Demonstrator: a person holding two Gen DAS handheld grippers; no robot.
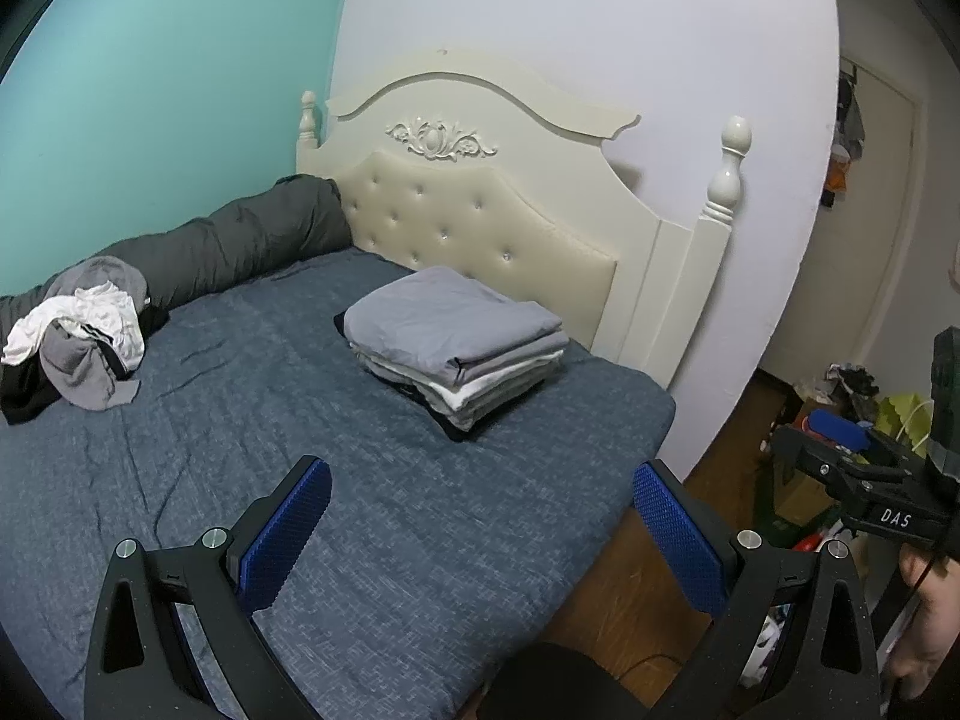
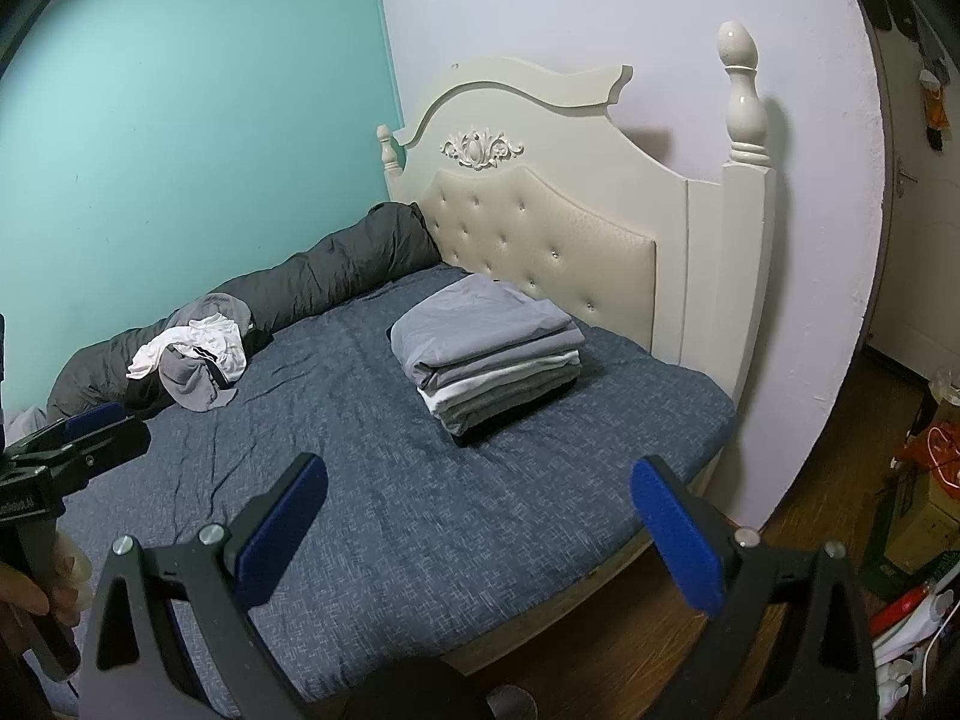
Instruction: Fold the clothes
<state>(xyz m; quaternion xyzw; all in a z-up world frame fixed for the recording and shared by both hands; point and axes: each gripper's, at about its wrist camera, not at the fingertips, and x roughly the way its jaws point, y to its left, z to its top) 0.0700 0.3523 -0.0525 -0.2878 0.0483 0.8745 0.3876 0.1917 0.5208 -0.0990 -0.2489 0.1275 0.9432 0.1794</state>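
Left tongs (image 1: 480, 504), right tongs (image 2: 477, 501) apart, empty; folded stack (image 1: 459, 345) squared, unfolded heap (image 1: 78, 342) rumpled.

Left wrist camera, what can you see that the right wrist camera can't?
Only the left wrist view shows the right gripper off to the side, a hand under it, and a yellow-green bag on the floor.

Only the right wrist view shows the left gripper from the side, plus an orange bag on the floor.

Both show the bed, the folded stack near the headboard, the unfolded pile and the rolled grey duvet. Both grippers are open and empty.
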